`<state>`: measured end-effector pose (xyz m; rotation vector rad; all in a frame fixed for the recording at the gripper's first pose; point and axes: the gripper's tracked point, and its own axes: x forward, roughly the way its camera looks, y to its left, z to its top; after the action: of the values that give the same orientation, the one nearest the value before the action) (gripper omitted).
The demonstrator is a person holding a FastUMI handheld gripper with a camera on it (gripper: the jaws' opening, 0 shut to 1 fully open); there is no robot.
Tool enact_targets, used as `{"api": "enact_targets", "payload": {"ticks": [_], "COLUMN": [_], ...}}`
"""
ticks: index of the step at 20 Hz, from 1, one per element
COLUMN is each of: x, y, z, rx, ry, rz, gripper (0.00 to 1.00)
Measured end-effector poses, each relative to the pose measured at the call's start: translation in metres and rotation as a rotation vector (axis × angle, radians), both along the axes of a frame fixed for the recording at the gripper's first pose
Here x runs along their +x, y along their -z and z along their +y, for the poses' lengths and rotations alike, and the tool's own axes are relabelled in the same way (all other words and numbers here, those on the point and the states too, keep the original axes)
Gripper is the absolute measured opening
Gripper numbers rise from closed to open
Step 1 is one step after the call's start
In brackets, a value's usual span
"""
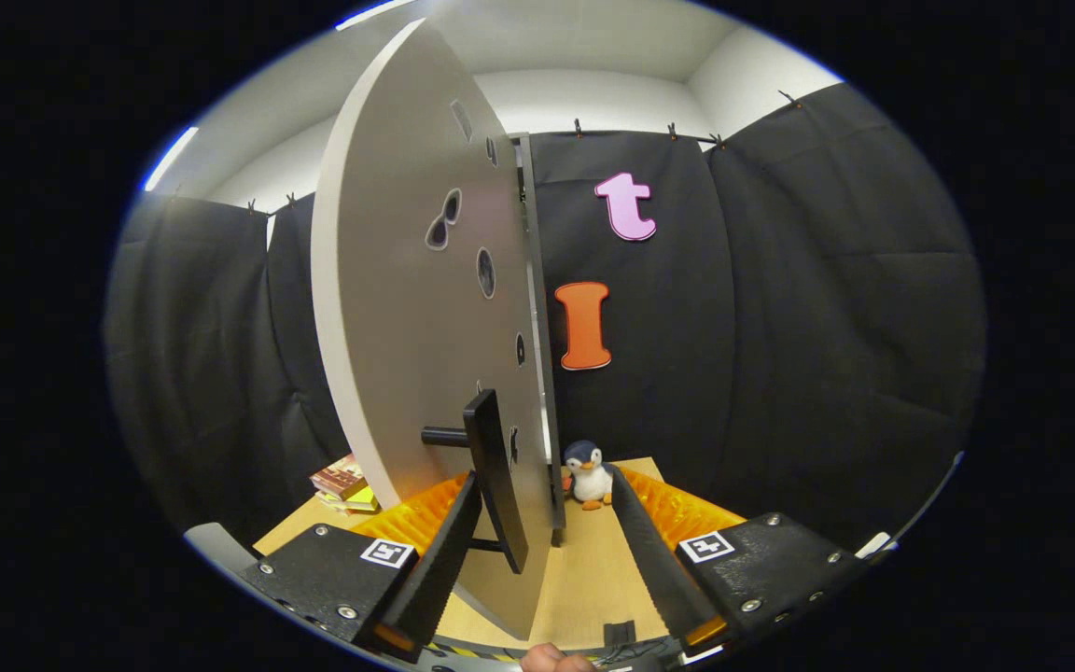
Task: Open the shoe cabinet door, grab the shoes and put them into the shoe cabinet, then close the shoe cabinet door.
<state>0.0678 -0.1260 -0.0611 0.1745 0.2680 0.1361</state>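
The shoe cabinet door (416,308) is standing edge-on between the fingers of the gripper (542,485), its black handle (493,476) sitting just right of the left finger. The fingers are spreading wide apart, gripping nothing. Bare desk (593,569) is lying open rightward toward a toy penguin (588,476). Books (343,483) at far left are partly hiding behind the door.

Wooden table (593,569) bears penguin toy (588,474) and books (343,483).

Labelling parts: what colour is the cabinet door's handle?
Black handle, clearest in the gripper view, between the open fingers.
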Motion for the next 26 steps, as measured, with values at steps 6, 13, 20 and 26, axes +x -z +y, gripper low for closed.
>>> {"api": "enact_targets", "payload": {"ticks": [6, 13, 20, 26], "x": [0.007, 0.026, 0.057, 0.097], "y": [-0.002, -0.007, -0.007, -0.013], "z": [0.059, 0.135, 0.222, 0.273], "rx": [-0.014, -0.055, -0.128, -0.111], "ry": [-0.031, -0.03, -0.05, -0.053], "rz": [0.018, 0.023, -0.004, -0.025], "gripper": [0.89, 0.89, 0.93, 0.93]}}
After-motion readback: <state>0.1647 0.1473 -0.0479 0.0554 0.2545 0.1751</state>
